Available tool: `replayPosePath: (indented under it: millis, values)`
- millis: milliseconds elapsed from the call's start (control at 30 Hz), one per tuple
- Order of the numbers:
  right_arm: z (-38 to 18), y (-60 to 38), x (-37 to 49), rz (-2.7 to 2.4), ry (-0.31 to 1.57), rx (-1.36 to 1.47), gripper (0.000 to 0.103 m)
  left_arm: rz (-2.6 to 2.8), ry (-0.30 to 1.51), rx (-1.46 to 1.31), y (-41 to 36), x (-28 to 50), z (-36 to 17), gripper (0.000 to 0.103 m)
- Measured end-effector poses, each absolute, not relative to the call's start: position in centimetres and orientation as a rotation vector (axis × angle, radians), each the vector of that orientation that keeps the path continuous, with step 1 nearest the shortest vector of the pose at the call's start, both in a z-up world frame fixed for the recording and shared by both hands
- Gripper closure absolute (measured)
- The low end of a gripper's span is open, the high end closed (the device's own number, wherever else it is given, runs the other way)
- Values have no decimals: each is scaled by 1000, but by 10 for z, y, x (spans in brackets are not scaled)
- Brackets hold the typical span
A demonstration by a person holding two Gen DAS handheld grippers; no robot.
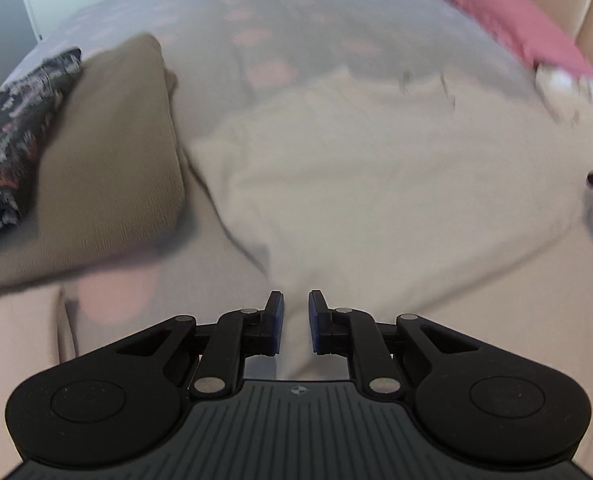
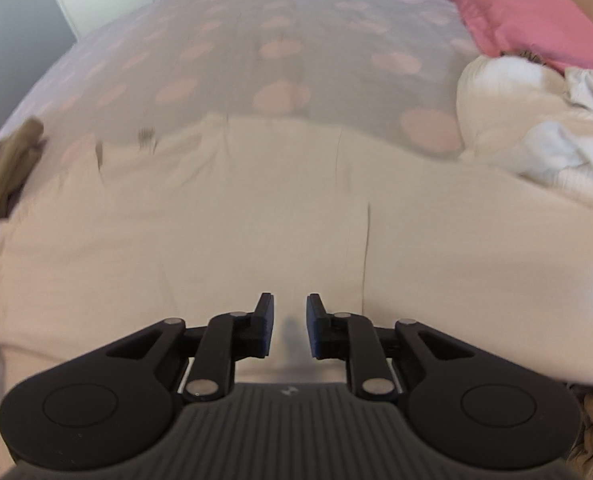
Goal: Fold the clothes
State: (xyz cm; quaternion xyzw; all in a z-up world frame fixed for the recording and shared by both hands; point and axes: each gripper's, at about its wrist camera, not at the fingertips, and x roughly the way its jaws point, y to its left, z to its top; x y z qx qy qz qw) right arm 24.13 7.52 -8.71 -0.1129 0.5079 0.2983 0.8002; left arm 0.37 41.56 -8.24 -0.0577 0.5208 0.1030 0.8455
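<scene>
The cream garment point(image 1: 376, 184) looks light and limp; take it by an edge. Both left gripper point(image 1: 296, 322) and right gripper point(image 2: 289, 326) have jaws slightly parted, grasping nothing.

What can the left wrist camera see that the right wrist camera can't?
Only the left wrist view shows the dark flowery cloth, lying next to the whole folded olive-brown garment; the right view catches just an edge of that garment.

Only the right wrist view shows the rumpled pile of white clothes.

Both show the cream garment spread on the spotted bedspread, the pink pillow, and a hand-held gripper with nothing between its pads: the left hand-held gripper and the right hand-held gripper.
</scene>
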Motion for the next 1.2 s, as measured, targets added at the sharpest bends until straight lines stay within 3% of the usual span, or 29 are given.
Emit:
replayPosePath:
  millis: [133,667,1200]
  values:
    - [-111,66,239,589,1147,-300,84,258,1137,-143,418,0,-85,90]
    - [-22,-44,254,411,1006,28,75,264,1045,-150,384,-33,-10,86]
    - [-3,-207,267,128,935,318,69,262,1031,-127,355,-49,-9,86]
